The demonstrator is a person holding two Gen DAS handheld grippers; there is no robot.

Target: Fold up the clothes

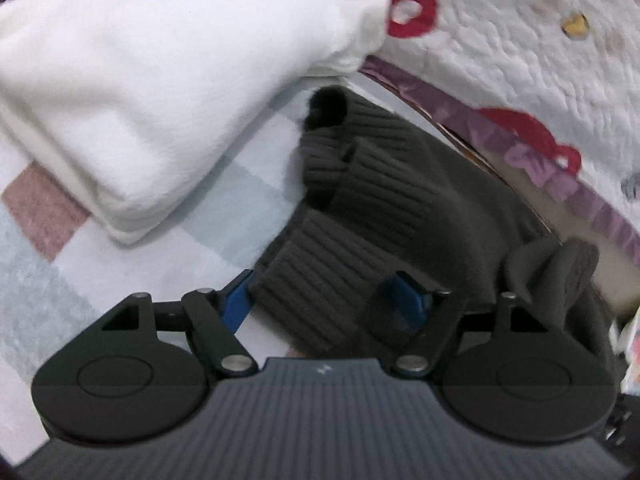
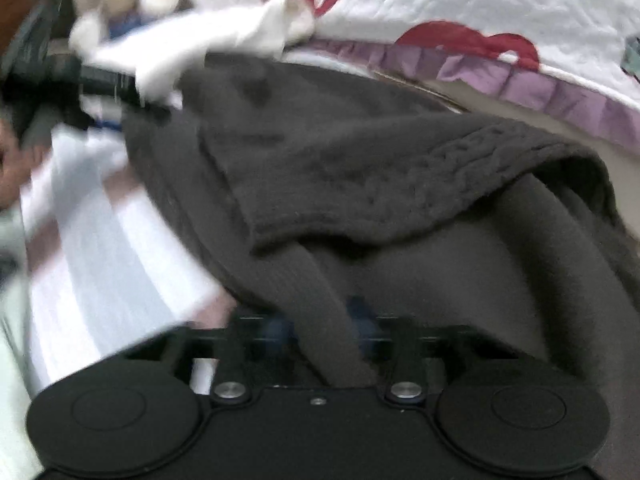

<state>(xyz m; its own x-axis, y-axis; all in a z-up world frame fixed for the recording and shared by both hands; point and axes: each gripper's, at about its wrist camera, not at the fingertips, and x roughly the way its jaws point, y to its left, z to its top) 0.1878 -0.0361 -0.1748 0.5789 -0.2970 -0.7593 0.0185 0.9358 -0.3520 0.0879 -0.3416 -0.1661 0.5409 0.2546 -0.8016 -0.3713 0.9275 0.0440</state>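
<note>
1. While the dark brown knitted sweater (image 1: 384, 200) lies crumpled on the pale checked bed sheet (image 1: 60, 288), both grippers are down at it; no box, basket or other container shows in either view.
2. Seen from the left wrist, the left gripper (image 1: 326, 300) has its blue fingers (image 1: 236, 300) standing apart, one on each side of a ribbed hem of the sweater. The hem lies between them, but whether the pads press on it cannot be told.
3. Seen from the right wrist, the right gripper (image 2: 322, 330) has its jaws drawn close on a ribbed band (image 2: 316, 300) of the sweater, and the band runs up from between the blurred blue fingers (image 2: 276, 332), so it is grasped.
4. Above that band, a cable-knit flap of the sweater (image 2: 360, 168) is turned over the smoother part of the cloth.
5. A folded white garment (image 1: 152, 92) lies on the sheet just beside the sweater, at its upper left in the left wrist view.
6. Behind the sweater, a white quilted blanket (image 1: 520, 40) with red prints and a purple frill (image 2: 520, 84) rises along the far side.
7. The right wrist view is much blurred at its left edge, where the objects cannot be told.
</note>
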